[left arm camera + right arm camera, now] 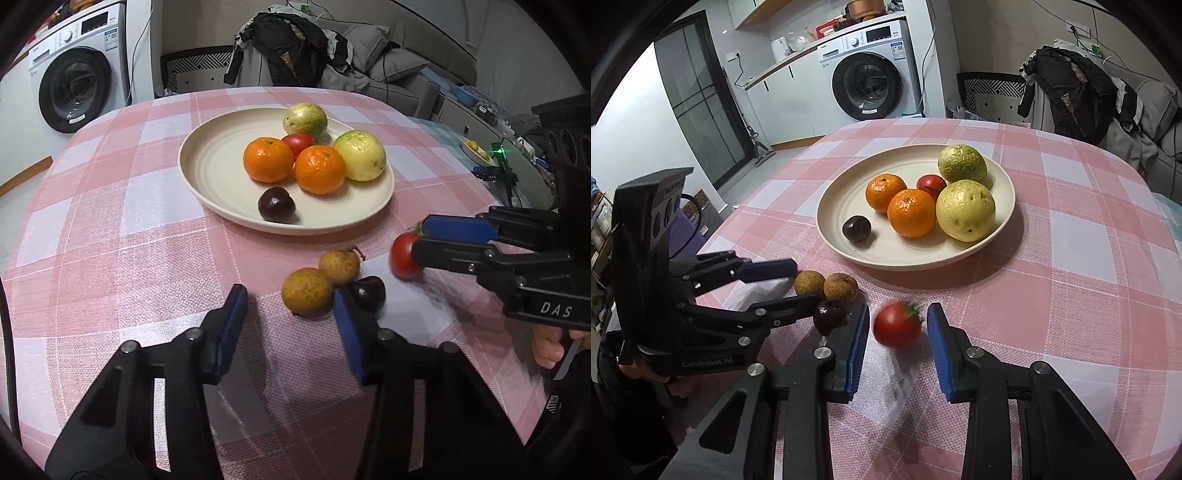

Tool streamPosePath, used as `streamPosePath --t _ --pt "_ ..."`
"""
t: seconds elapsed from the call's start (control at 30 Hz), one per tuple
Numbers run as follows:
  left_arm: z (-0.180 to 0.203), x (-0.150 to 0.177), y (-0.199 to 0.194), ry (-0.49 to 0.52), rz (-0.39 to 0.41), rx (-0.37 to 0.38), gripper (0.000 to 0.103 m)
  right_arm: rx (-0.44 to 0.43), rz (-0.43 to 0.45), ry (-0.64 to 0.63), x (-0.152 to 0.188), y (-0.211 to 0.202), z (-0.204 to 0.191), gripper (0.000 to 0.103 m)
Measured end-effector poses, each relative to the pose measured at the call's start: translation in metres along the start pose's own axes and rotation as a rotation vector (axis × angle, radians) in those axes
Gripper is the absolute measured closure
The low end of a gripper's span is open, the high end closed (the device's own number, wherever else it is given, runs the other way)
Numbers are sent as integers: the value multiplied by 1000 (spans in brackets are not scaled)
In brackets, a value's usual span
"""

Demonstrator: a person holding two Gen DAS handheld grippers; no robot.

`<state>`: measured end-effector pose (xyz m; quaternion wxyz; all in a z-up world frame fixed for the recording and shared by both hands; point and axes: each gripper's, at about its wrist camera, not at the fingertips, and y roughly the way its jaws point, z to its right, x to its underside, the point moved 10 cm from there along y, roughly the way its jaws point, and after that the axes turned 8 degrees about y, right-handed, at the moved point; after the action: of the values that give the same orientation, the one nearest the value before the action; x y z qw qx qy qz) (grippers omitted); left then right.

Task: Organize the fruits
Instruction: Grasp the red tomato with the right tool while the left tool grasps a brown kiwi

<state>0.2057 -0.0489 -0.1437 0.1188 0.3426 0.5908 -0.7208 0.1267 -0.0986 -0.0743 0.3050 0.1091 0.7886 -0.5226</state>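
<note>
The right gripper (897, 345) stands wide around a blurred tomato (897, 324), its green stem up-right, on the pink checked cloth (1071, 295). The left gripper (290, 314), also wide, hovers beside 2 longans (321, 280). A washing machine (871, 74) stands behind.

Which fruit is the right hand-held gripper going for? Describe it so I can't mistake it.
Start at the cream plate on the pink checked tablecloth. Nearer than its front rim, between the fingers of the open right hand-held gripper, sits a loose cherry tomato. It is bright red with a green calyx, unlike the brown longans and dark cherry beside it.
</note>
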Motion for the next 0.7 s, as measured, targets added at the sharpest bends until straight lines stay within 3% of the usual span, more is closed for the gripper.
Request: streamPosePath --t 0.07,0.13,0.7 --pt "3 -1 0 0 4 22 74 2 1 1 0 -1 1 69" --pt "7 -1 -1 8 5 28 77 5 2 3 -1 -1 2 69" --pt "5 -3 -7 -3 27 26 78 32 -43 14 1 19 13 72"
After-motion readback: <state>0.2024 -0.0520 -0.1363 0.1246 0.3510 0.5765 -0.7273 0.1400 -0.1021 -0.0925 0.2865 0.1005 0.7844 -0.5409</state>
